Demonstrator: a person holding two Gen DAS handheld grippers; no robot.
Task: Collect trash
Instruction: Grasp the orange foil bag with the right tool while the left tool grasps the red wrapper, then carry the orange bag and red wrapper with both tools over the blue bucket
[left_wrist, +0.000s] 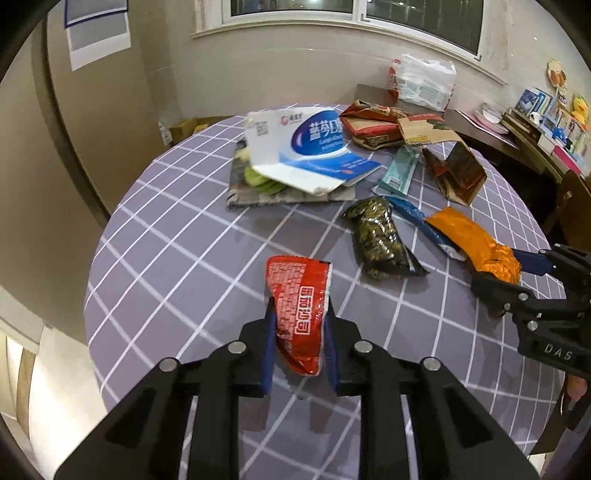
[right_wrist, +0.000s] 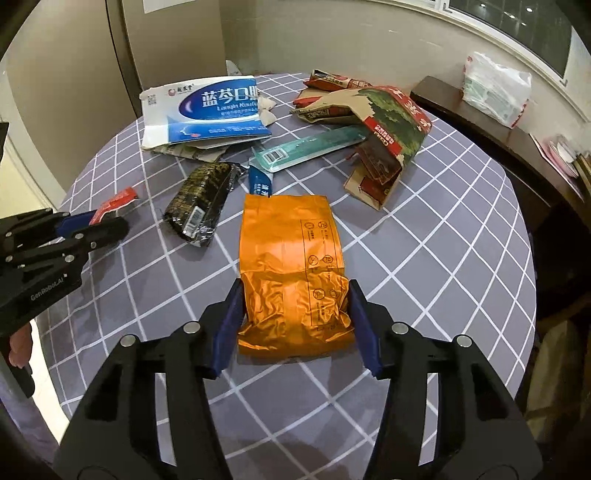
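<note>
On the round table with a grey checked cloth (left_wrist: 177, 266) lies scattered packaging. In the left wrist view my left gripper (left_wrist: 300, 317) is shut on a crumpled red wrapper (left_wrist: 295, 291), whose lower end is squeezed between the blue pads. In the right wrist view my right gripper (right_wrist: 295, 295) is shut on the near, crumpled end of an orange foil packet (right_wrist: 288, 236) that rests on the cloth. Each gripper also shows in the other view: the left gripper (right_wrist: 107, 220) with the red wrapper (right_wrist: 118, 197), the right gripper (left_wrist: 496, 271) on the orange packet (left_wrist: 469, 232).
Between the grippers lies a dark green-gold packet (left_wrist: 380, 236). Behind it are a blue wrapper (right_wrist: 260, 184), a teal wrapper (right_wrist: 306, 147), a white-blue medicine box (right_wrist: 207, 110) on papers, and torn red-brown cartons (right_wrist: 388, 122). A sideboard (right_wrist: 491, 133) with a white plastic bag (right_wrist: 495, 88) stands at the right.
</note>
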